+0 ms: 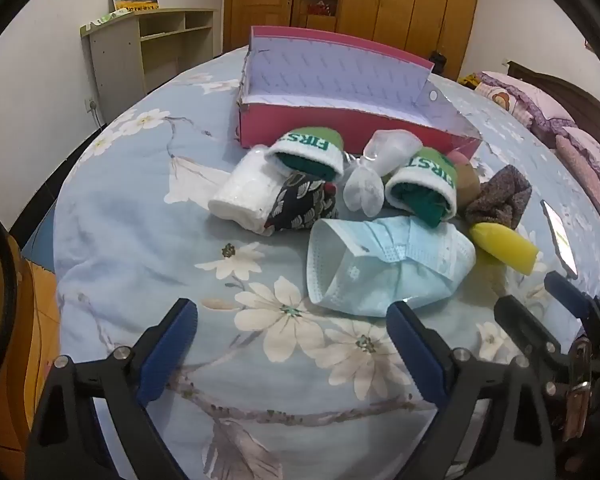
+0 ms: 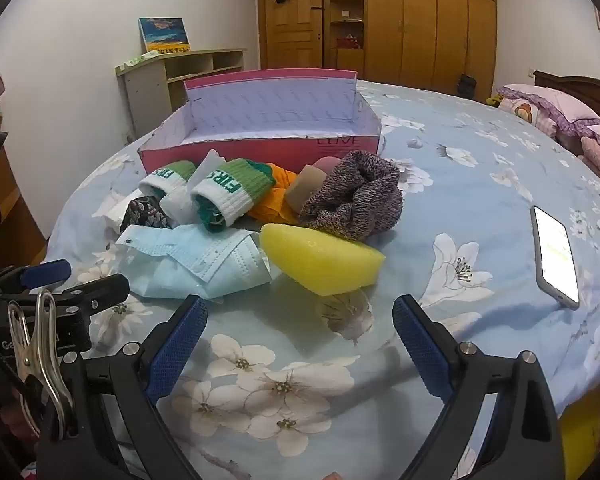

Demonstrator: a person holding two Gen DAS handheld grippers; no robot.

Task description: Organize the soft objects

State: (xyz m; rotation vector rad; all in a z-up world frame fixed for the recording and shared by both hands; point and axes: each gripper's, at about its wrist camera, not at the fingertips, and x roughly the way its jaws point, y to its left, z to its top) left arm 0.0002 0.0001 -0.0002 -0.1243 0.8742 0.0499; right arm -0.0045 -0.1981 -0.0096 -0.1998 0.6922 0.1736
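A pile of soft things lies on the bed in front of an open pink box (image 1: 300,128) (image 2: 260,152). A light blue face mask (image 1: 384,268) (image 2: 204,260) is nearest, with a yellow sponge (image 1: 504,246) (image 2: 320,260), a speckled knit piece (image 1: 500,196) (image 2: 356,200), two green and white "FIRST" socks (image 1: 312,152) (image 2: 232,188), a white roll (image 1: 244,196), a dark patterned cloth (image 1: 304,204) and an orange cloth (image 2: 272,200). My left gripper (image 1: 292,340) is open and empty just short of the mask. My right gripper (image 2: 300,336) is open and empty just short of the sponge.
A phone (image 2: 554,256) (image 1: 558,236) with its screen lit lies on the bedspread to the right. Pink pillows (image 2: 556,112) are at the far right. A shelf unit (image 1: 152,48) and wooden wardrobes (image 2: 412,20) stand beyond the bed.
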